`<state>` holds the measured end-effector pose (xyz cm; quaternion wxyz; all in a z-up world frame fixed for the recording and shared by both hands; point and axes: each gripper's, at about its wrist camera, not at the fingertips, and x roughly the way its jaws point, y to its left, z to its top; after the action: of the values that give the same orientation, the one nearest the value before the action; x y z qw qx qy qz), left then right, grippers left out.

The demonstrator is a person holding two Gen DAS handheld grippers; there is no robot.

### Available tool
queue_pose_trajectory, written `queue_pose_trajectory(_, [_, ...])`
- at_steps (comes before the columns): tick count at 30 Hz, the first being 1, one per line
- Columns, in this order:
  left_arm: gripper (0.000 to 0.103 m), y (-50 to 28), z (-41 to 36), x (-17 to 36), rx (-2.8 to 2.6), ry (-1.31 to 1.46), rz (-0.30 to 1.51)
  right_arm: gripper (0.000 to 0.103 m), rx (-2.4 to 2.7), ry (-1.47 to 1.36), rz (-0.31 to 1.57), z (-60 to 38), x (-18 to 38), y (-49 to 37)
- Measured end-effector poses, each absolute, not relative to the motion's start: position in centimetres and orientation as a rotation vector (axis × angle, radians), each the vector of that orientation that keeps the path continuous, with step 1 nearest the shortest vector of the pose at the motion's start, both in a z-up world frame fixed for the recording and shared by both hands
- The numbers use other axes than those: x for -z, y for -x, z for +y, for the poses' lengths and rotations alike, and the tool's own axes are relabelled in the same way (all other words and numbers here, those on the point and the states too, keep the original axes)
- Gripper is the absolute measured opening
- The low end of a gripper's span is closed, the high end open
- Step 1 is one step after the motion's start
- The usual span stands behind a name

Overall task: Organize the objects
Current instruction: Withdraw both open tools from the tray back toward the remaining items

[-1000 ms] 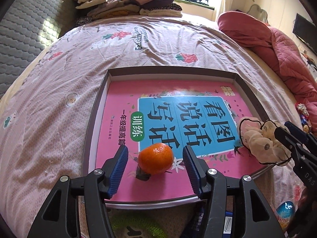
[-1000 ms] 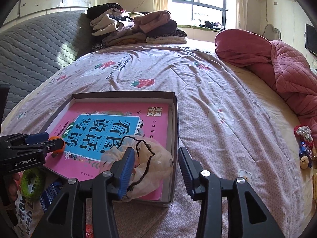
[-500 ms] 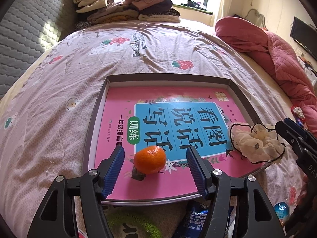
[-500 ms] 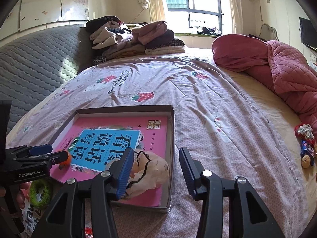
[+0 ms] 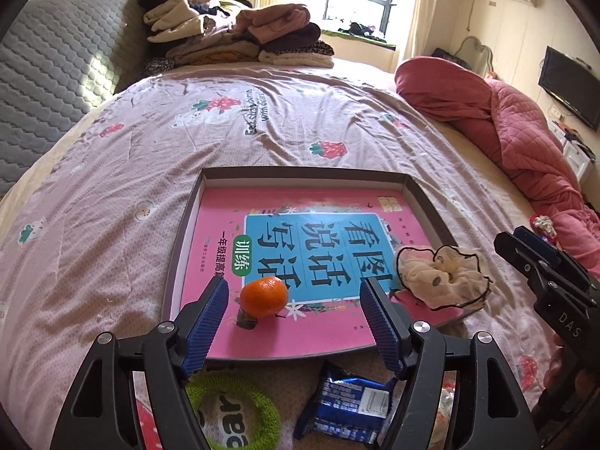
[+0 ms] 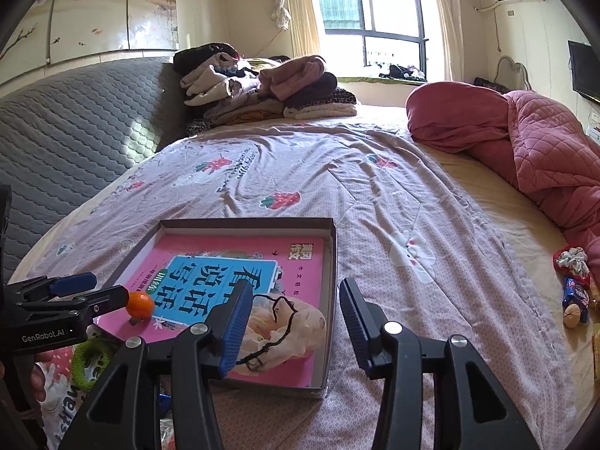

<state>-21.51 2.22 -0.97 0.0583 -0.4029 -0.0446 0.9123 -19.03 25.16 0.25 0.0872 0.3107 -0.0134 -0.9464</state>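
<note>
Bedroom, big bed (image 5: 262, 127) with a strawberry-print sheet, and a shallow box (image 5: 300, 173) sitting on it near me.

Inside the box there's a pink book (image 5: 225, 232) lying flat, with an orange (image 5: 264, 296) on its near left part and a cream scrunchie (image 5: 442, 277) at its near right corner, the two well apart. My left gripper (image 5: 293, 317) hangs spread wide over the box's near edge, holding nothing, the orange just ahead between its blue pads (image 5: 210, 322) but not touching either one. My right gripper (image 6: 294, 322) is spread wide too and holds nothing; the scrunchie sits just past its left finger. On the sheet in front of the box I see a green ring (image 5: 240, 416) and a blue snack pack (image 5: 348, 401). Folded clothes (image 6: 262, 86) are stacked at the far end, and a red quilt (image 6: 525, 142) is bunched on the right.
</note>
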Motion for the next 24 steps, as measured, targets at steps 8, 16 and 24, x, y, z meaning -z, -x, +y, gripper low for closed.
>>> queue_pose_trajectory(8, [0.075,18.8,2.1,-0.3,-2.790,1.159,-0.159,0.053,2.803,-0.880,-0.034,24.8,-1.6,17.1])
queue_pose_trajectory(16, [0.078,15.9,2.4,-1.2,-2.830,1.099,-0.120,0.058,2.777,-0.865,-0.019,24.2,-2.4,15.1])
queue_pose_trajectory(24, [0.078,12.4,3.1,-2.3,-2.854,1.025,-0.083,0.060,2.761,-0.839,0.050,23.0,-3.3,12.6])
